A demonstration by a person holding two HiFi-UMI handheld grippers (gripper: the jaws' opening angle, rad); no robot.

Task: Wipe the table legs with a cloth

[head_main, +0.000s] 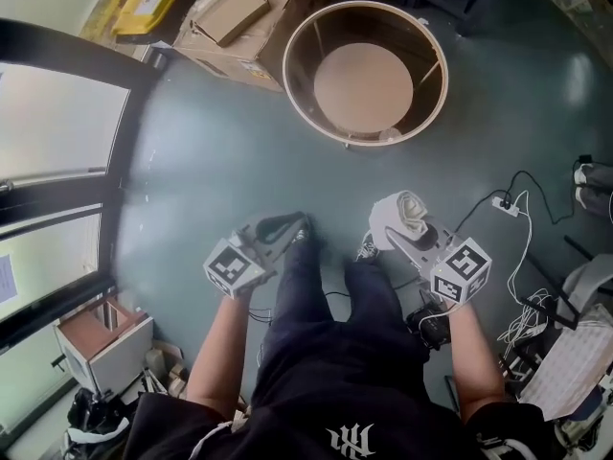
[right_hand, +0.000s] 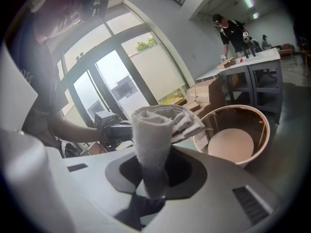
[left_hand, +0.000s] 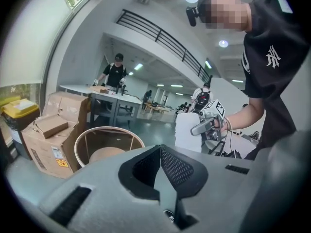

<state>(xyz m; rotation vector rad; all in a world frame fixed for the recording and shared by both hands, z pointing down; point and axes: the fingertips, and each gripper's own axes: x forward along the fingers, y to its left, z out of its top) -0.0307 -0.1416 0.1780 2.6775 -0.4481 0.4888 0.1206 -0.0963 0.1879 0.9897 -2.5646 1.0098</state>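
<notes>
One cloth (head_main: pixel 402 215) in right gripper (head_main: pixel 385 238) jaws; left gripper (head_main: pixel 285 228) jaws together; drum (head_main: pixel 292 89) holds disc (head_main: pixel 364 86)

Saw cardboard boxes (head_main: pixel 230 17) stacked on a smooth grey-green floor (head_main: pixel 220 151). Noted a yellow bin (head_main: pixel 153 3) just beside the boxes, dark-framed windows (head_main: pixel 57 151) along the wall on the same side, a grey workbench (left_hand: pixel 109 95) behind the boxes, a railing (left_hand: pixel 160 35) high above, white cables (head_main: pixel 522 326) well apart.

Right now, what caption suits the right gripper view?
Right gripper clamps a rolled white cloth, round wooden table lying beyond.
</notes>
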